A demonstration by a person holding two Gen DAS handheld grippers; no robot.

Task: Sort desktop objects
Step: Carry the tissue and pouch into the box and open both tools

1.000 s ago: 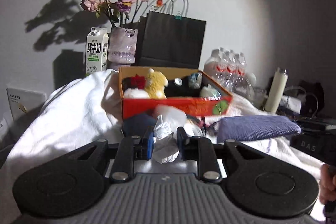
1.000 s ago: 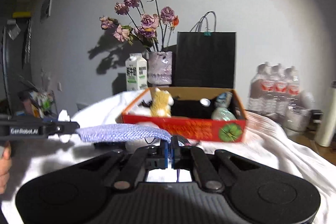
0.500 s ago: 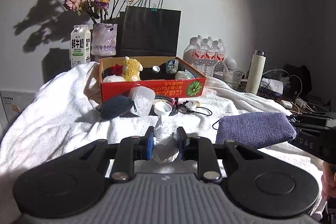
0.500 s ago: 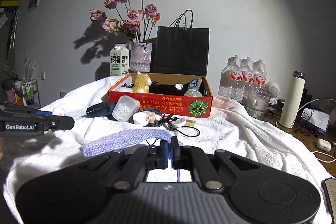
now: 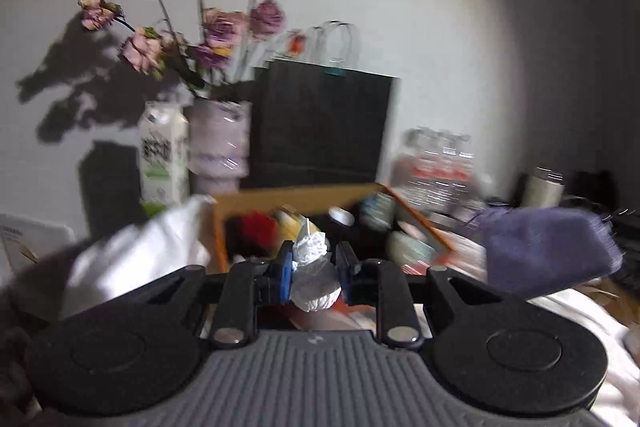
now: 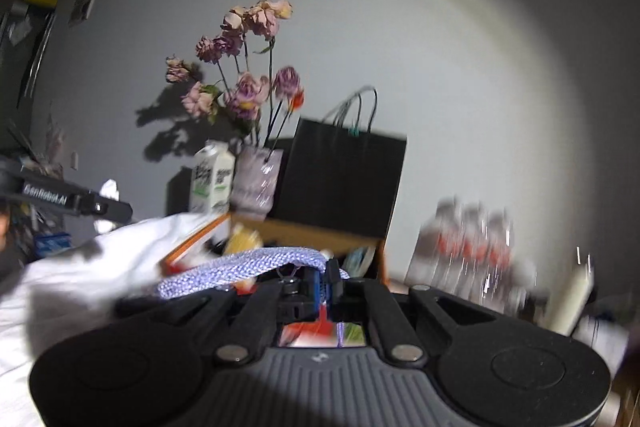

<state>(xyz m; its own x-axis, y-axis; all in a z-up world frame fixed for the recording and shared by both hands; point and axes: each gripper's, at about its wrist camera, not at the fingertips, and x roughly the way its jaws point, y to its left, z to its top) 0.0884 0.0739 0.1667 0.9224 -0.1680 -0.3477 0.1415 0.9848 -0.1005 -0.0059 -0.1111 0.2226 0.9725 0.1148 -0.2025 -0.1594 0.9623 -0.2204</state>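
My left gripper (image 5: 314, 269) is shut on a crumpled white plastic wrapper (image 5: 314, 277), held in front of the open orange cardboard box (image 5: 296, 195), which holds a red item, a yellow plush and other small things. My right gripper (image 6: 325, 281) is shut on a purple knitted pouch (image 6: 240, 269) that hangs out to its left; the pouch also shows at the right of the left wrist view (image 5: 548, 247). The box (image 6: 320, 231) lies just beyond the right gripper. The left gripper's body shows at the left of the right wrist view (image 6: 72, 201). Both views are motion-blurred.
Behind the box stand a milk carton (image 5: 164, 155), a glass vase of dried roses (image 5: 220, 143) and a black paper bag (image 5: 324, 123). Water bottles (image 5: 436, 159) and a white flask (image 5: 544, 189) are at the right. White towel (image 5: 132, 263) covers the table.
Both grippers have moved forward toward the box and tilted up, so the box and the back wall objects now loom larger. Both keep their loads.
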